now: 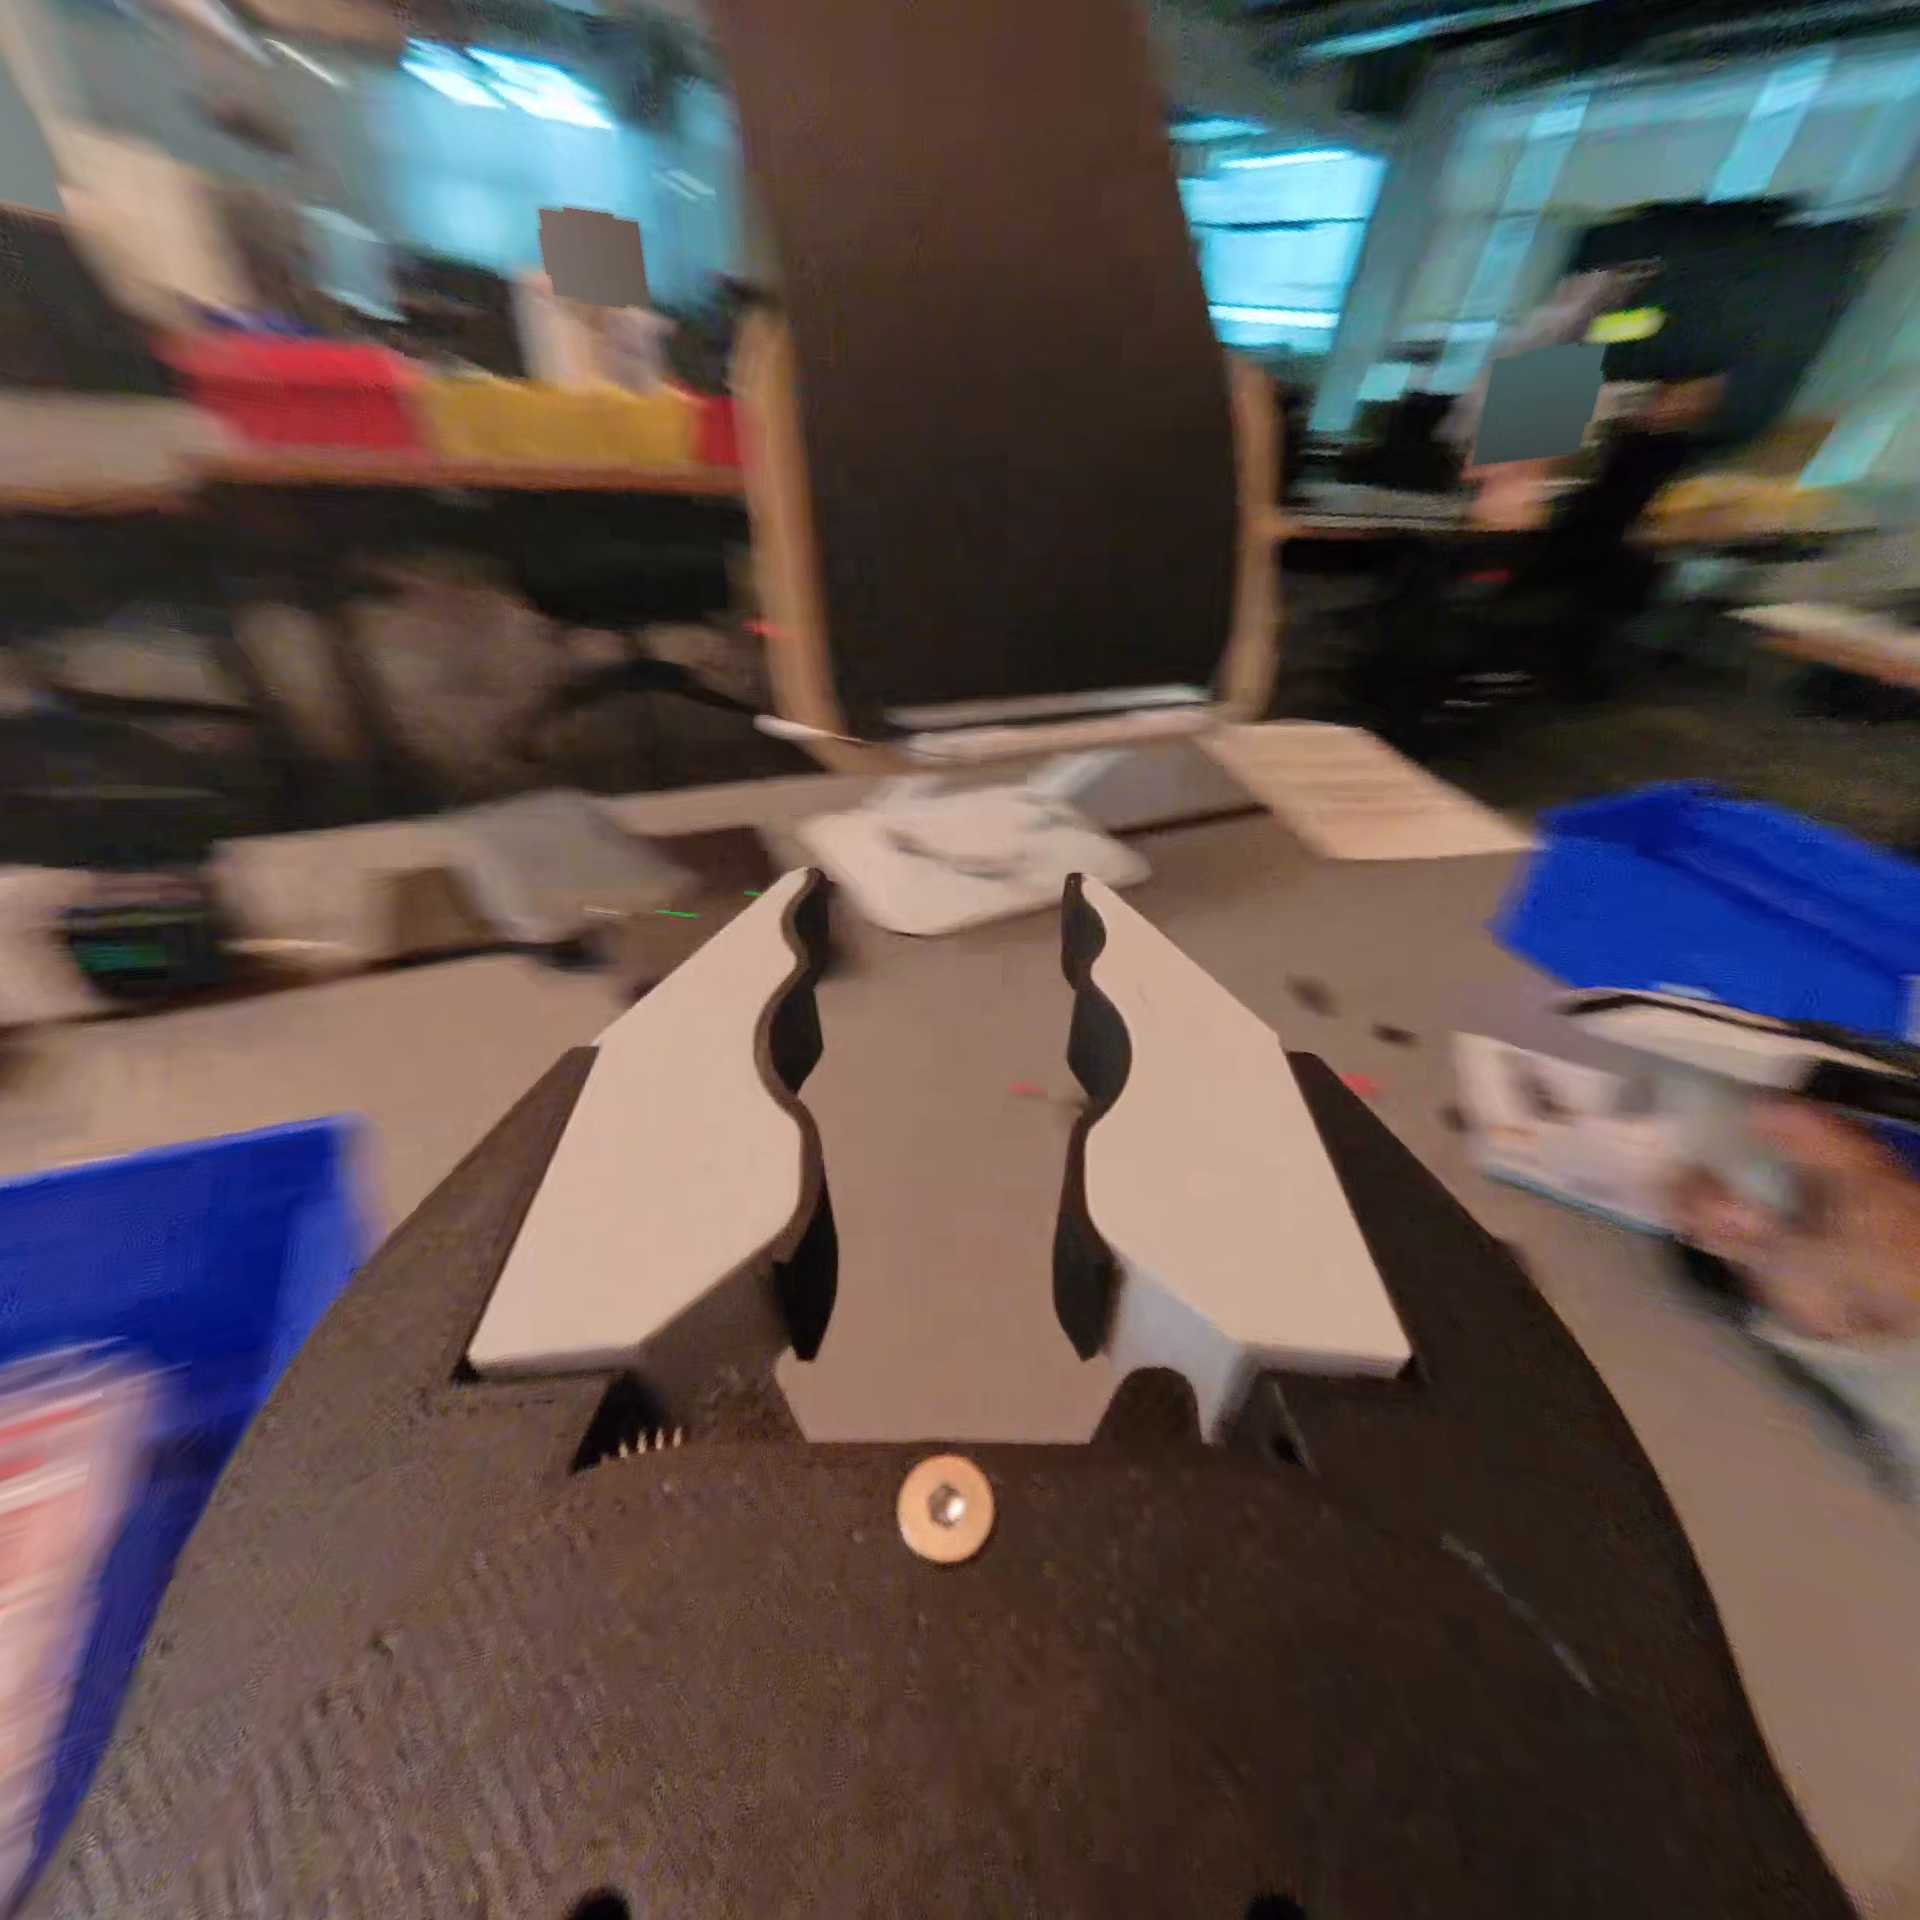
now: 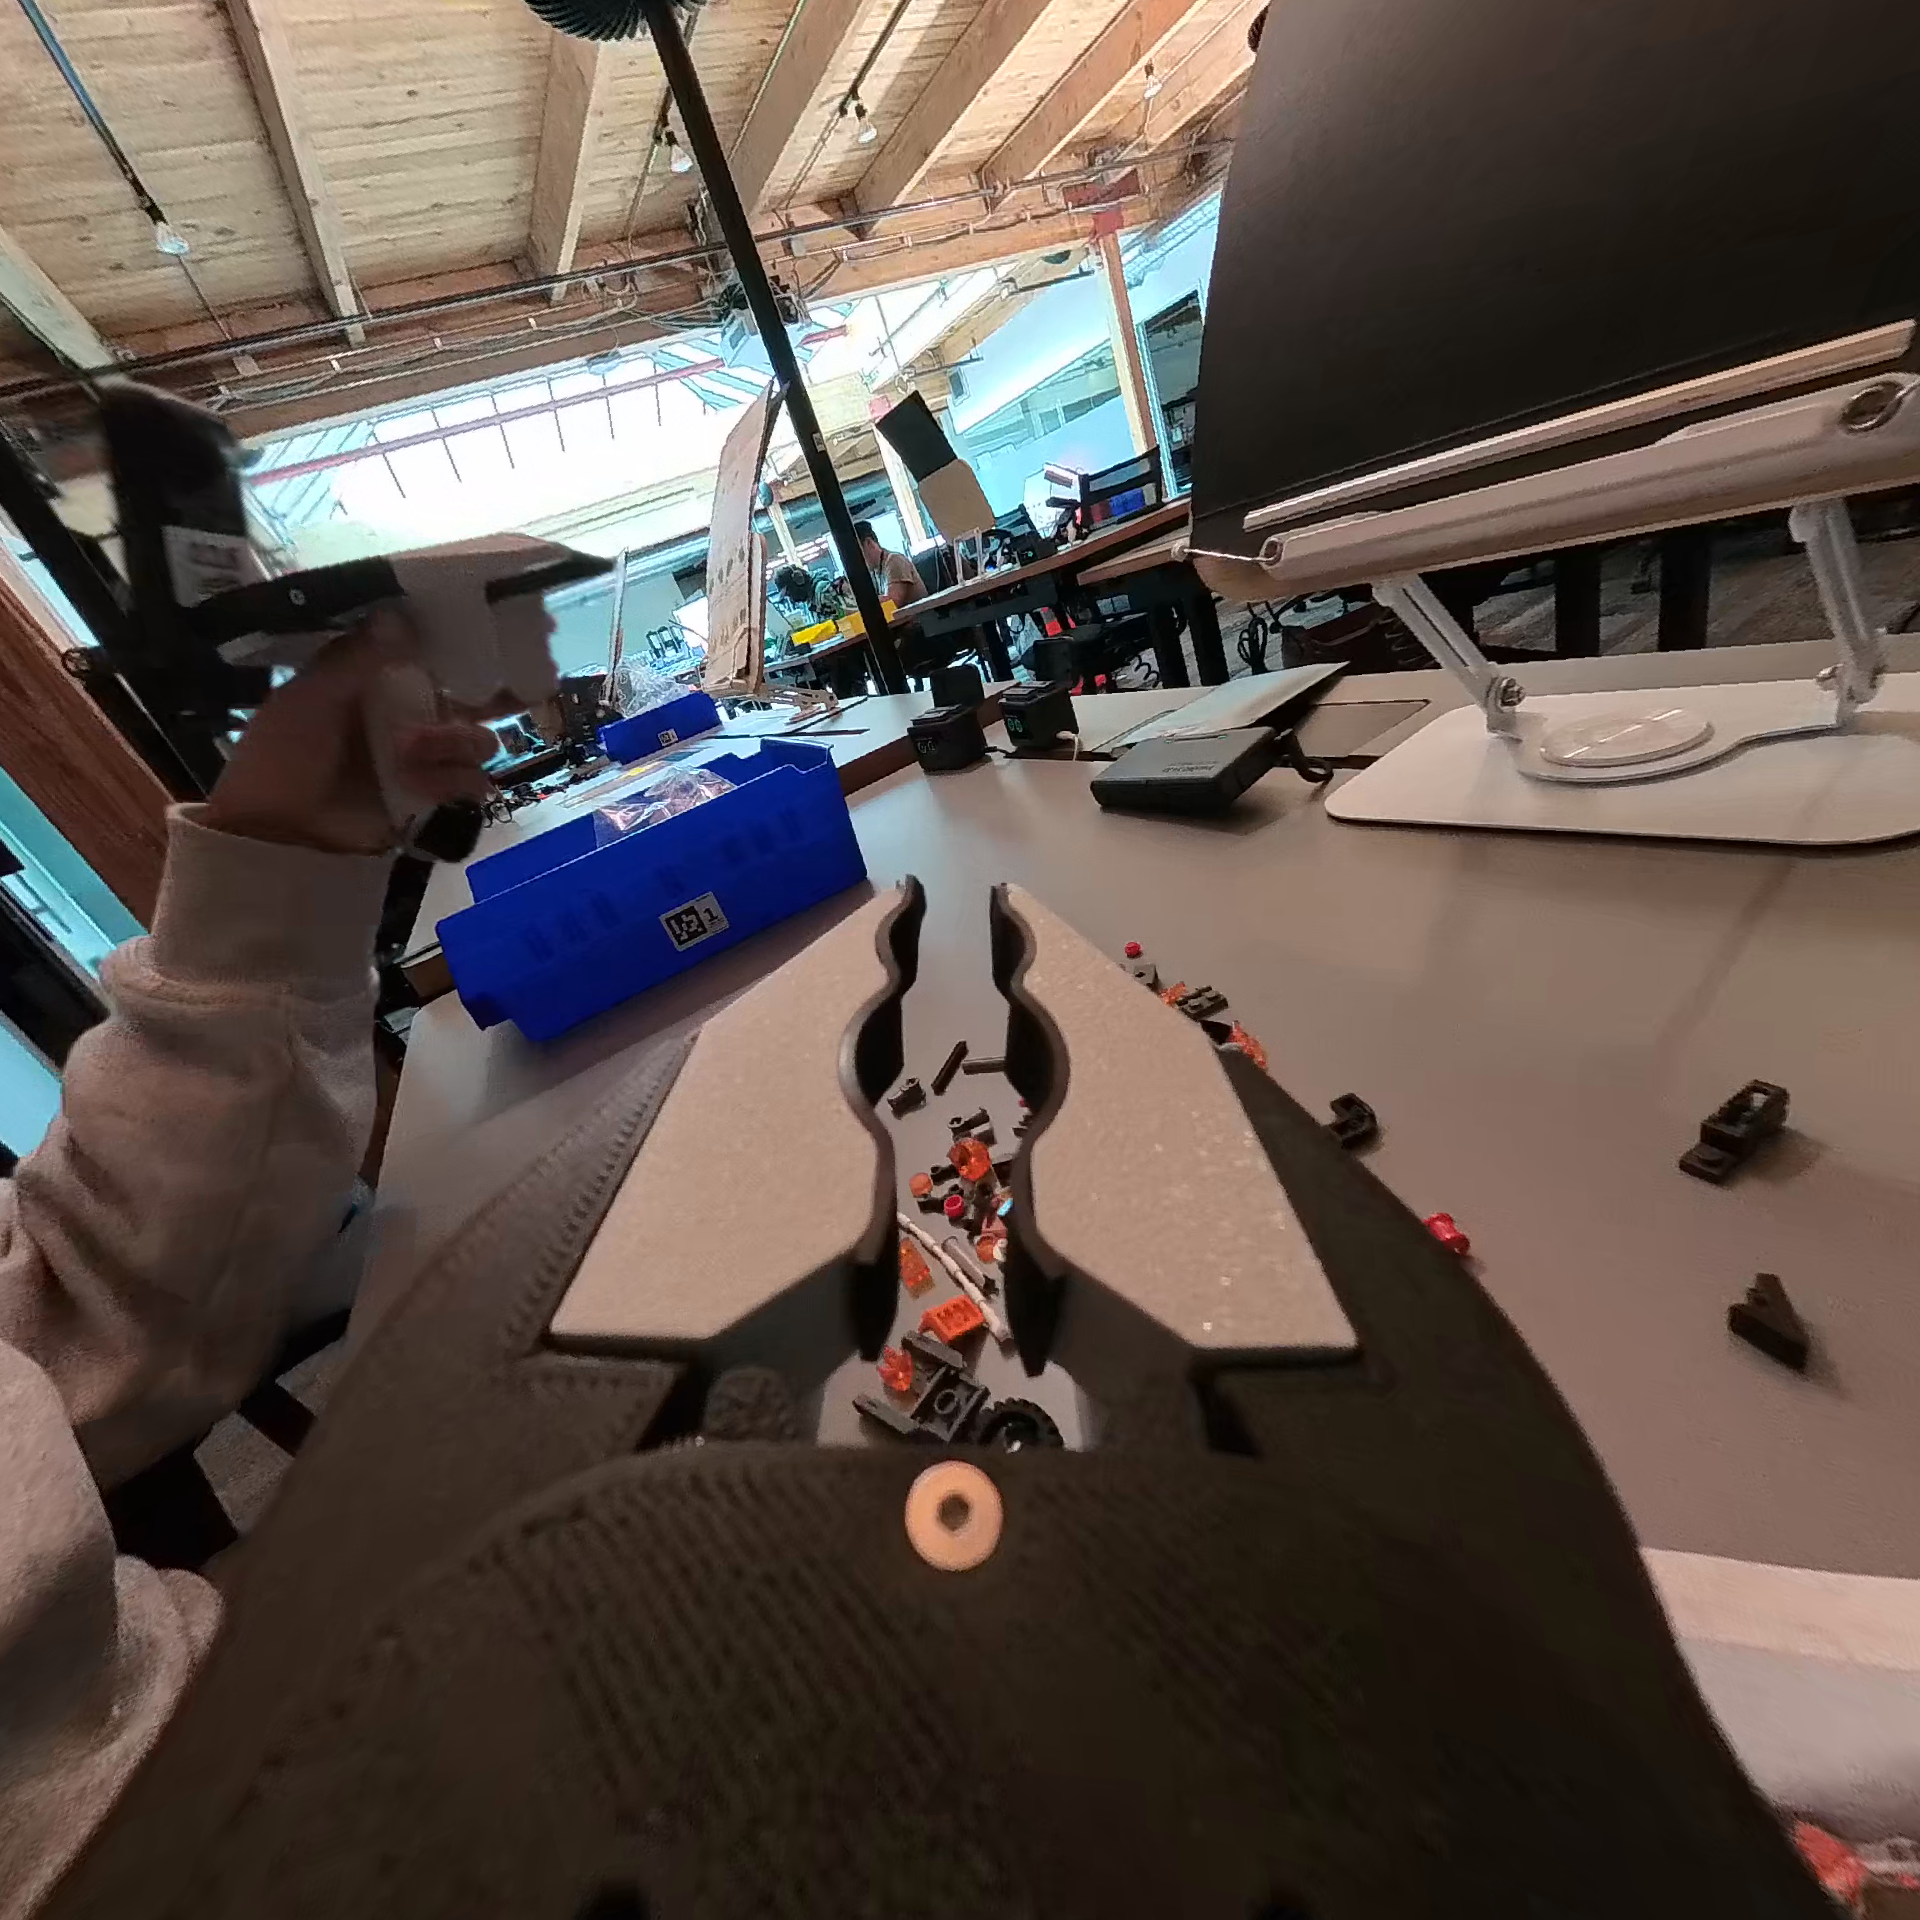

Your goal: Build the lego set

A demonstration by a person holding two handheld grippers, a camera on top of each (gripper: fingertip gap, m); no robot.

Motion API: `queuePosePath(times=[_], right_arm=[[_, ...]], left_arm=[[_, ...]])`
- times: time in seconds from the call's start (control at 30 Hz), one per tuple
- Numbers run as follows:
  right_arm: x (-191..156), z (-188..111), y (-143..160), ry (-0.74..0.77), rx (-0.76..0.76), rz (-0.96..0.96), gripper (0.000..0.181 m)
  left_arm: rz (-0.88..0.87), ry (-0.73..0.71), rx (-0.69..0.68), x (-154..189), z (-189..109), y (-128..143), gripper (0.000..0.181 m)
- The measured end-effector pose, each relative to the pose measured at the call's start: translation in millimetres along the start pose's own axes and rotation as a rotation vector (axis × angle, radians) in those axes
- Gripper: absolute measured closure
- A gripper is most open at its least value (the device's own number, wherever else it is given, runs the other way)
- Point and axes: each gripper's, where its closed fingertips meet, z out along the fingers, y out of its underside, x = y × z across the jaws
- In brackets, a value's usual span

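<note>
In the right wrist view, my right gripper (image 2: 956, 899) hovers over a scatter of small black, orange and red lego pieces (image 2: 961, 1164) on the grey table (image 2: 1455, 987). Its jaws stand a little apart with nothing between them. More black pieces (image 2: 1743, 1130) lie to the right, with a small red one (image 2: 1446, 1232). My left gripper (image 1: 940, 883) is open and empty in its blurred view, raised above the table (image 1: 935, 1039). It also shows in the right wrist view (image 2: 488, 613), held high at the left by a hand.
A blue bin (image 2: 655, 904) stands left of the pieces; blue bins (image 1: 1714, 904) also flank the left wrist view. A monitor on a white stand (image 2: 1621, 769) and a black box (image 2: 1184, 769) sit at the back right. People sit at far desks. One gripper's finger ends stand about 30 cm off the other's.
</note>
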Motion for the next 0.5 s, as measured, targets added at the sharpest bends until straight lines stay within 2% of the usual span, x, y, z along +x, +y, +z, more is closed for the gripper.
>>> queuePosePath(times=[0.07,0.1,0.23,0.27,0.3,0.33,0.43,0.5], right_arm=[[1,-1,0,0.008,0.000,-0.008,0.170],[2,-2,-1,0.014,-0.001,-0.012,0.170],[9,-5,0,0.054,-0.012,-0.020,0.168],[12,-6,1,0.065,-0.025,-0.025,0.167],[16,-7,4,0.081,-0.049,-0.038,0.165],[22,-7,9,0.110,-0.094,-0.071,0.161],[61,-15,32,0.296,-0.313,-0.240,0.160],[77,-23,36,0.363,-0.387,-0.294,0.159]], left_arm=[[-0.083,0.171,-0.084,36,29,27,0.137],[-0.093,0.206,-0.137,46,43,46,0.137],[0.015,0.162,-0.353,56,91,131,0.136],[0.049,0.151,-0.382,57,98,146,0.139],[0.065,0.134,-0.387,57,105,157,0.153],[0.060,0.099,-0.382,54,110,164,0.177],[-0.064,0.058,-0.354,39,116,169,0.181],[-0.166,0.083,-0.279,33,116,158,0.181]])
